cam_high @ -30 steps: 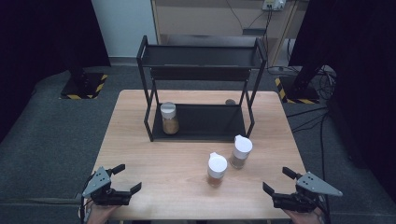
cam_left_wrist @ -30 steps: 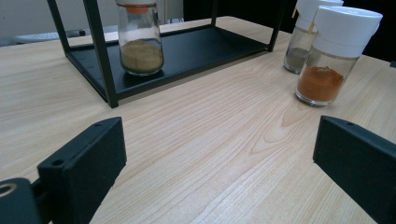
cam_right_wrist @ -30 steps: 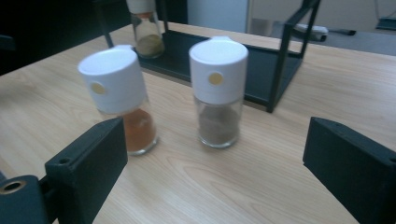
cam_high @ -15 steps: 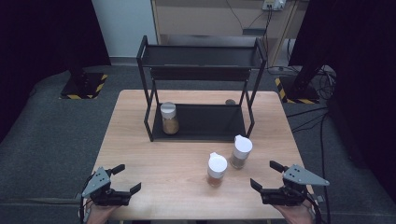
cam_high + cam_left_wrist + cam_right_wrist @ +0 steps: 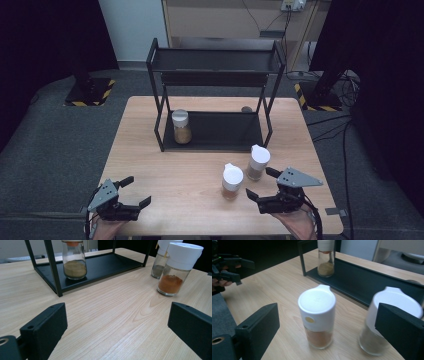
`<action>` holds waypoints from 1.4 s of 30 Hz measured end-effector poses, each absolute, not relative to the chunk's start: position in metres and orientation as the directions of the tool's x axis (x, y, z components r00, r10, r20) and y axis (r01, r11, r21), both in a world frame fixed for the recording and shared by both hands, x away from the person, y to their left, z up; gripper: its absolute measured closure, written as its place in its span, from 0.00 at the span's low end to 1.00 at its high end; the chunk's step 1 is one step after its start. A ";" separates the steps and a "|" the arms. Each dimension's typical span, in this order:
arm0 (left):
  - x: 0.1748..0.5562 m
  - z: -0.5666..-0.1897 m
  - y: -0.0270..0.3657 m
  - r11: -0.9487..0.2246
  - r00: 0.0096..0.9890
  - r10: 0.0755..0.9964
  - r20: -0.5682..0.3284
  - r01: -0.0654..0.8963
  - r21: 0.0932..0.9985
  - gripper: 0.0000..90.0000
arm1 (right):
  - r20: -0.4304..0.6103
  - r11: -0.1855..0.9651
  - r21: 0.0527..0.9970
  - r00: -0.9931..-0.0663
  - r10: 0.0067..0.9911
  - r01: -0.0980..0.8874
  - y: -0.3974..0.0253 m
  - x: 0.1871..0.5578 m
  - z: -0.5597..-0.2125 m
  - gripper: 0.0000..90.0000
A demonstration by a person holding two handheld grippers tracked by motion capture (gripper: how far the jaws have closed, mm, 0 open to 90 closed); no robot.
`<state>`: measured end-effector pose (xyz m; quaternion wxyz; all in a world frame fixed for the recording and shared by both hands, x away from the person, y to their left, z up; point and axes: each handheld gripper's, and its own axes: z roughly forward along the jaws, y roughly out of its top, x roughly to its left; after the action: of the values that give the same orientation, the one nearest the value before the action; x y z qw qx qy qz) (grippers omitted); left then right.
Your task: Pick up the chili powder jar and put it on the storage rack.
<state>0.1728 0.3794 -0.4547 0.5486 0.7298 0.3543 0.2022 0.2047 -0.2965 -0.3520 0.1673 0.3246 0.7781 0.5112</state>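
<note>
Just ahead of right gripper [image 5: 268,192]: orange-spice jar [image 5: 232,181].

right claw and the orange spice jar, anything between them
Nothing: in the right gripper view, bare tabletop separates the open right claw from the orange spice jar.

Two shakers [image 5: 246,170] side by side before rack [image 5: 215,100]; jar [image 5: 181,127] inside.

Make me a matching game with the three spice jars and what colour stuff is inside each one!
Things:
1. jar on the rack's bottom shelf
2. jar nearest the right gripper
3. jar just behind that one

Contents:
A. grey powder
B. orange-red powder
C. yellowish-tan powder

Pairs: 1-C, 2-B, 3-A
</note>
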 end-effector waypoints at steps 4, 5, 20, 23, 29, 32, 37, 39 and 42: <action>0.173 -0.454 0.379 -0.151 0.667 0.740 -0.090 0.296 0.943 0.02 | 0.074 0.283 0.897 -0.745 0.663 0.341 -0.285 0.214 -0.351 0.07; 0.173 -0.454 0.379 -0.151 0.667 0.740 -0.091 0.296 0.943 0.02 | 0.076 0.283 0.896 -0.746 0.662 0.343 -0.283 0.216 -0.352 0.07; 0.173 -0.455 0.380 -0.147 0.669 0.737 -0.097 0.299 0.943 0.02 | 0.068 0.341 0.863 -0.756 0.651 0.372 -0.242 0.243 -0.353 0.07; 0.173 -0.455 0.380 -0.147 0.669 0.737 -0.098 0.299 0.943 0.02 | 0.059 0.354 0.855 -0.749 0.660 0.379 -0.234 0.247 -0.355 0.08; 0.173 -0.455 0.380 -0.148 0.669 0.737 -0.096 0.298 0.943 0.02 | 0.064 0.366 0.836 -0.735 0.675 0.408 -0.224 0.255 -0.364 0.10; 0.173 -0.455 0.380 -0.146 0.667 0.738 -0.097 0.299 0.943 0.02 | 0.057 0.377 0.825 -0.726 0.685 0.421 -0.219 0.258 -0.367 0.13; 0.173 -0.454 0.380 -0.148 0.669 0.738 -0.095 0.298 0.943 0.02 | 0.039 0.390 0.816 -0.714 0.699 0.426 -0.212 0.258 -0.373 0.20; 0.173 -0.454 0.380 -0.148 0.668 0.738 -0.096 0.298 0.943 0.02 | 0.043 0.387 0.813 -0.708 0.705 0.435 -0.211 0.258 -0.376 0.23; 0.173 -0.455 0.380 -0.145 0.667 0.738 -0.097 0.298 0.943 0.02 | 0.054 0.372 0.817 -0.700 0.713 0.441 -0.211 0.258 -0.381 0.27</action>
<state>0.1726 0.3800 -0.4546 0.5490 0.7296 0.3551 0.2005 0.2578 -0.2115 -0.3806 0.1563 0.3547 0.8132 0.4341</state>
